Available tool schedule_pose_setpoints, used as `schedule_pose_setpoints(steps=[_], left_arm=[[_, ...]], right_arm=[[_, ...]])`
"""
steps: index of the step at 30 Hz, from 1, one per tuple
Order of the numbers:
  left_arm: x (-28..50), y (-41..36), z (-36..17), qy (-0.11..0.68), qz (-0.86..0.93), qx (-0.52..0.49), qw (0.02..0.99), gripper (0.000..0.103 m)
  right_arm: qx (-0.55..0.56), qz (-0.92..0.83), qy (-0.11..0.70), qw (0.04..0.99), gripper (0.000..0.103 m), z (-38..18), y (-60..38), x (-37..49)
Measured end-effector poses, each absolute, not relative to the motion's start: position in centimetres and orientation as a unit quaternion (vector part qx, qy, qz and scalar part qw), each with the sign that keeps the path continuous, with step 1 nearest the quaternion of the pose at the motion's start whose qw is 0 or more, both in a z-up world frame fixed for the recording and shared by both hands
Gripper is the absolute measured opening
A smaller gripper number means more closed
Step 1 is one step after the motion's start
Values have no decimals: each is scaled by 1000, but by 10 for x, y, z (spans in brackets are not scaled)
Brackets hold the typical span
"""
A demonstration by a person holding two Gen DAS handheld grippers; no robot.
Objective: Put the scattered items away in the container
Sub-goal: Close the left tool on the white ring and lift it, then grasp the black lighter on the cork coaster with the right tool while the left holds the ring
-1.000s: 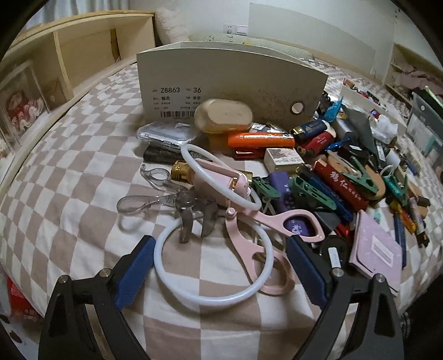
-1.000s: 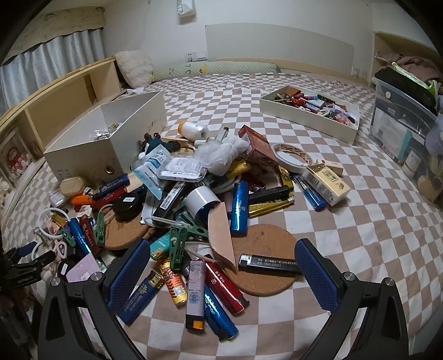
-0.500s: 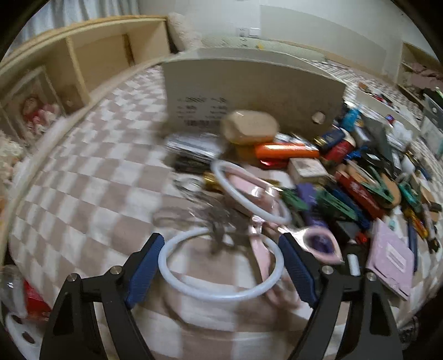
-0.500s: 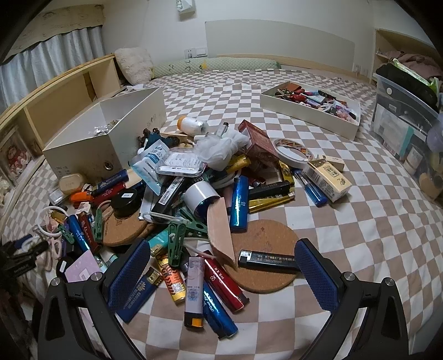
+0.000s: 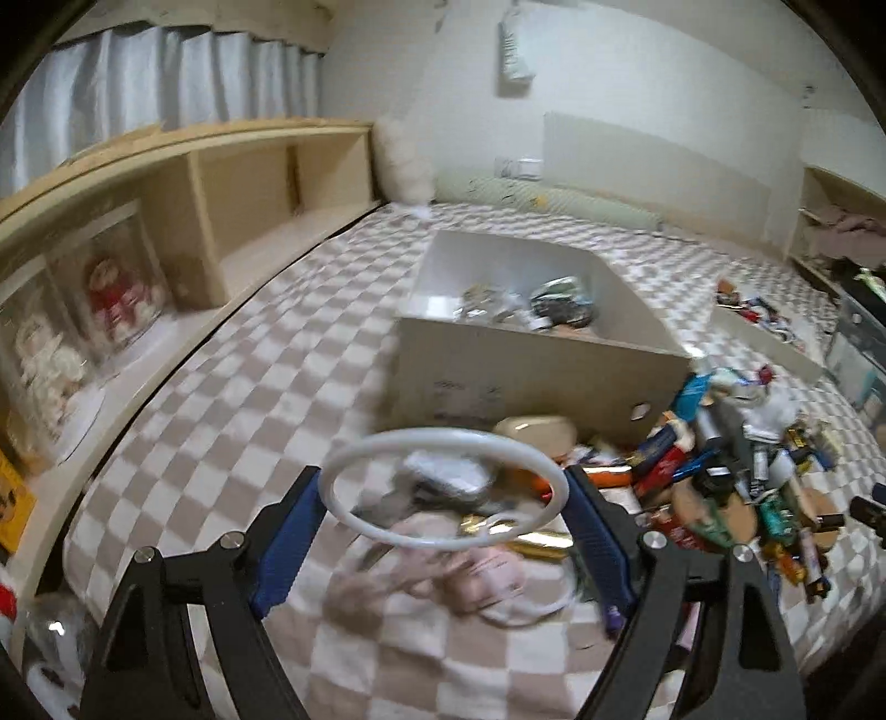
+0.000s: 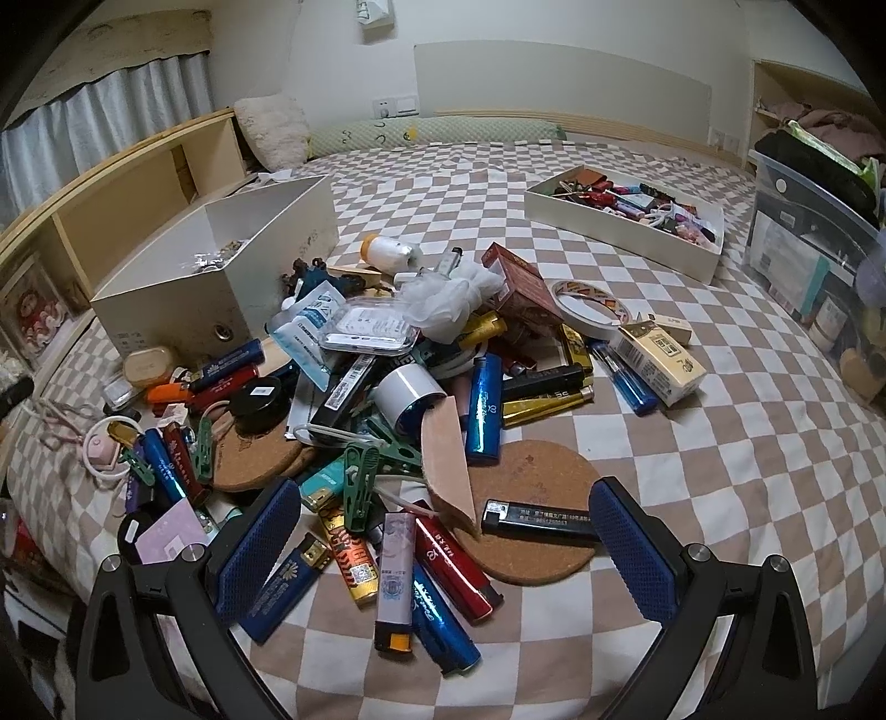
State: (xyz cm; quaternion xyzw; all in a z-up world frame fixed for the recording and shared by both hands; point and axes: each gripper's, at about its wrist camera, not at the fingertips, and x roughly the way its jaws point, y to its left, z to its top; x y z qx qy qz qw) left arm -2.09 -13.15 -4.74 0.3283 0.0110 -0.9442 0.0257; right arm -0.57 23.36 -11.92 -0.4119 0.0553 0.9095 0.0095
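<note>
1. The left gripper [image 5: 446,518] grasps a white ring [image 5: 443,487] across its width, lifted above the checked bedspread [image 5: 232,399] just near of the white box [image 5: 531,360].
2. A pink cord [image 5: 443,570] seems to trail below; it may snag the clutter pile [image 6: 421,387].
3. The right gripper [image 6: 443,545] hovers released.

Indoor room, dim artificial light: white far wall [image 6: 554,33] with pale headboard panel [image 6: 559,88], bed under beige-and-white checked cover [image 6: 747,443], wooden cubby shelving [image 5: 221,194] left, grey curtain [image 5: 138,72] above it.
</note>
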Motion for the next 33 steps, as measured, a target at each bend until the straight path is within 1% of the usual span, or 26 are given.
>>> schedule_pose_setpoints(steps=[4, 9, 12, 21, 27, 30, 33], left_arm=[[-20, -118, -41, 12, -945, 326, 0, 85], [-16, -115, -30, 51, -945, 322, -33, 85], [-14, -108, -26, 51, -946, 317, -37, 85], [-16, -97, -40, 61, -941, 330, -48, 85], [-18, -91, -46, 63, -939, 334, -57, 85], [-16, -89, -49, 62, -938, 336, -60, 85], [-16, -88, -53, 63, -936, 340, -64, 85]], right_arm=[[-411, 910, 60, 13, 103, -119, 236, -5], [-411, 909, 69, 14, 103, -119, 241, -5], [-411, 909, 70, 15, 103, -119, 244, -5], [-403, 911, 72, 41, 103, -117, 266, -4], [-452, 890, 34, 42, 103, -131, 277, -16], [-477, 876, 24, 70, 103, -144, 285, -18], [-498, 862, 32, 93, 103, -157, 292, -20]])
